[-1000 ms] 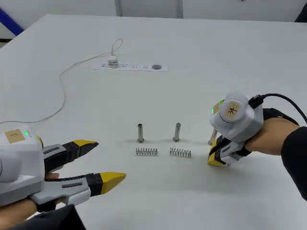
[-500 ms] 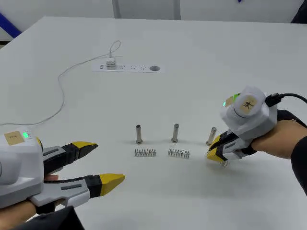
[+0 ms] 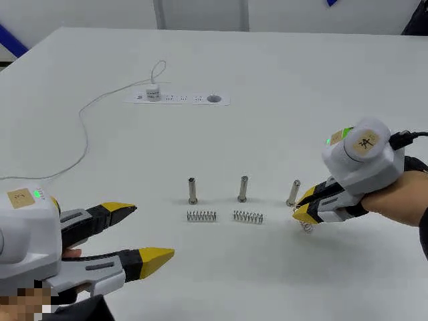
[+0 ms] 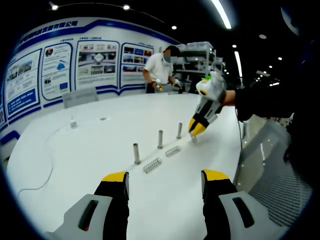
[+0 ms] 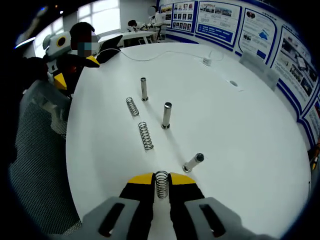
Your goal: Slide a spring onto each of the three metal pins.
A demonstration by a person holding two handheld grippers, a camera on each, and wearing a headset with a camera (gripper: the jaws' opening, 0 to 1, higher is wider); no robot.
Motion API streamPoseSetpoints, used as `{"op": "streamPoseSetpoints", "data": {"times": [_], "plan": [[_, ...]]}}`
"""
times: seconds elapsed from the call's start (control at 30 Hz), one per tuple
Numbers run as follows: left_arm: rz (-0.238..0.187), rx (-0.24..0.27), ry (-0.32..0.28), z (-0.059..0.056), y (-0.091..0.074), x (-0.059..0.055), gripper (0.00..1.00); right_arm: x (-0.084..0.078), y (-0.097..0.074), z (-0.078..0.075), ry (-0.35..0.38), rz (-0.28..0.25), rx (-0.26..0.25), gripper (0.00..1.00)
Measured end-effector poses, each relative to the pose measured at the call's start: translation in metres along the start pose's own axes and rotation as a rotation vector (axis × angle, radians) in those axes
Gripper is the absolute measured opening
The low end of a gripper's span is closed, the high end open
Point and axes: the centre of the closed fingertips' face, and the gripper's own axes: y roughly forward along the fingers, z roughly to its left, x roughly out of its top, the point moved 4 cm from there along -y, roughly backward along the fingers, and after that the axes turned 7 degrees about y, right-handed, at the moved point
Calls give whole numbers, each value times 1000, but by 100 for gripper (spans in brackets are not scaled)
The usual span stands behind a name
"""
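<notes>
Three metal pins stand upright in a row on the white table: the left pin (image 3: 192, 190), the middle pin (image 3: 243, 188) and the right pin (image 3: 293, 192). Two springs lie flat just in front of them, one (image 3: 202, 216) by the left pin and one (image 3: 248, 217) by the middle pin. My right gripper (image 3: 304, 212) hovers just right of the right pin, shut on a third spring (image 5: 161, 184), which stands up between the yellow tips and points toward the right pin (image 5: 193, 162). My left gripper (image 3: 137, 233) is open with nothing in it at the near left, well short of the pins.
A white power strip (image 3: 177, 99) lies farther back, with a plug (image 3: 152, 92) and a cable (image 3: 83, 127) trailing left. In the left gripper view a person (image 4: 159, 70) stands beyond the table's far edge.
My right gripper has drawn back to the right and slightly up with the spring, uncovering the right pin. The left gripper has held still.
</notes>
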Motion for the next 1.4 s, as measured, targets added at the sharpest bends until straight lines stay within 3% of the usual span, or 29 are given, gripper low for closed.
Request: {"op": "streamPoseSetpoints", "data": {"times": [0.53,0.77,1.1,1.4], "plan": [[-2,2,2,1,0,1,59,5,-12,1,35,-50,-17,12],[-4,3,4,0,0,1,59,22,-31,2,42,-88,-31,12],[-9,8,4,1,-1,2,59,45,-53,-14,28,-127,-82,12],[-10,11,3,2,-1,1,59,55,-50,-27,27,-126,-106,12]]}}
